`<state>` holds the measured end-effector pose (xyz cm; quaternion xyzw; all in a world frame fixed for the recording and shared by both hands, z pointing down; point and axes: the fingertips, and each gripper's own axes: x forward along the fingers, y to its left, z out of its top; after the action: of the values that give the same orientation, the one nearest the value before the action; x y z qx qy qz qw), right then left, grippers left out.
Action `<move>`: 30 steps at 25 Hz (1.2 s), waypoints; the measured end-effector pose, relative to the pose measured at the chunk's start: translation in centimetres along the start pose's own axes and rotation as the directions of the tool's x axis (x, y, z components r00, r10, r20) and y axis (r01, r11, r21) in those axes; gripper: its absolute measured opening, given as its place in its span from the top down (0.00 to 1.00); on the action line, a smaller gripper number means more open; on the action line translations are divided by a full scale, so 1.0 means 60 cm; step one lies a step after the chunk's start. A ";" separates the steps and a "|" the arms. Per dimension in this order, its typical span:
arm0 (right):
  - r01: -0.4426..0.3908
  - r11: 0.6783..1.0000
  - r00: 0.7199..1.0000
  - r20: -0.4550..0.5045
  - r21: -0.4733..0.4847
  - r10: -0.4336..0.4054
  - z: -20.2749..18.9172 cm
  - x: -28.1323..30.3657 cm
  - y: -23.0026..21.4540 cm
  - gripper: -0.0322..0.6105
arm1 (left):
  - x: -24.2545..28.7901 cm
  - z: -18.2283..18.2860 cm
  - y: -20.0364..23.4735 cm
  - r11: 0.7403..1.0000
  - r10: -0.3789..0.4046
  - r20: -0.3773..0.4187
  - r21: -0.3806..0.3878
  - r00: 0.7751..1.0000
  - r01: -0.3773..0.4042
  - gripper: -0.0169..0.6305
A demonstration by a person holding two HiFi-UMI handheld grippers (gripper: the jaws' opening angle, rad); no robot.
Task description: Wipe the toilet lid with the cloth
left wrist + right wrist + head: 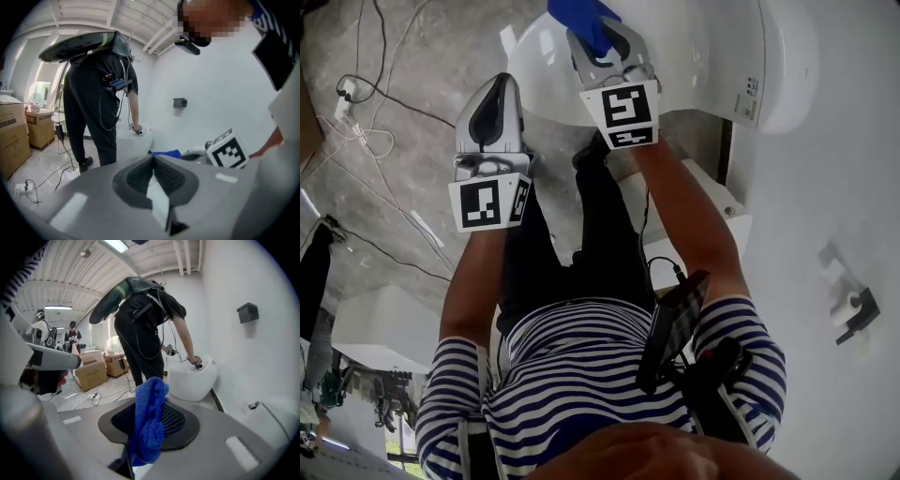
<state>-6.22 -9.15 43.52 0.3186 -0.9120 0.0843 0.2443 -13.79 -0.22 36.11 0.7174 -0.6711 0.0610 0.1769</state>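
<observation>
A blue cloth [581,21] hangs bunched from my right gripper [602,42], which is shut on it just above the white toilet lid [539,70]. In the right gripper view the cloth [149,420] drapes down over the jaw pads and hides the fingertips. My left gripper [500,89] sits to the left of the toilet, over the floor, shut with nothing between its jaws. From the left gripper [153,158] I see the cloth [166,153] and the right gripper's marker cube [227,150] off to the right.
Cables [366,122] trail across the grey floor at the left. Another person in black [101,93] bends over a second toilet [192,378] by the white wall. Cardboard boxes [91,369] stand behind. A dark fitting [855,314] is mounted on the wall at the right.
</observation>
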 end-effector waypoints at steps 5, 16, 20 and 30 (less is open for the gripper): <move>0.096 0.995 0.994 0.051 0.029 -0.097 0.033 -0.074 -0.112 0.77 | 0.032 0.028 -0.064 0.999 -0.033 0.008 0.028 0.999 0.033 0.97; 0.175 0.983 0.983 0.050 0.061 -0.178 -0.017 -0.121 -0.230 0.77 | 0.085 -0.009 -0.151 0.996 -0.073 -0.026 0.041 0.997 0.074 0.97; 0.195 0.979 0.981 0.009 0.056 -0.195 -0.066 -0.105 -0.268 0.77 | 0.093 -0.029 -0.160 0.996 -0.076 -0.044 0.043 0.996 0.078 0.97; 0.244 0.968 0.964 -0.119 0.059 -0.236 -0.251 -0.007 -0.387 0.77 | 0.101 -0.121 -0.157 0.998 -0.030 -0.083 0.051 0.996 0.034 0.97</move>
<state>14.44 -22.43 56.32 0.4302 -0.8480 0.1051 0.2912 -2.88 -3.16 43.20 0.7292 -0.6500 0.1051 0.1864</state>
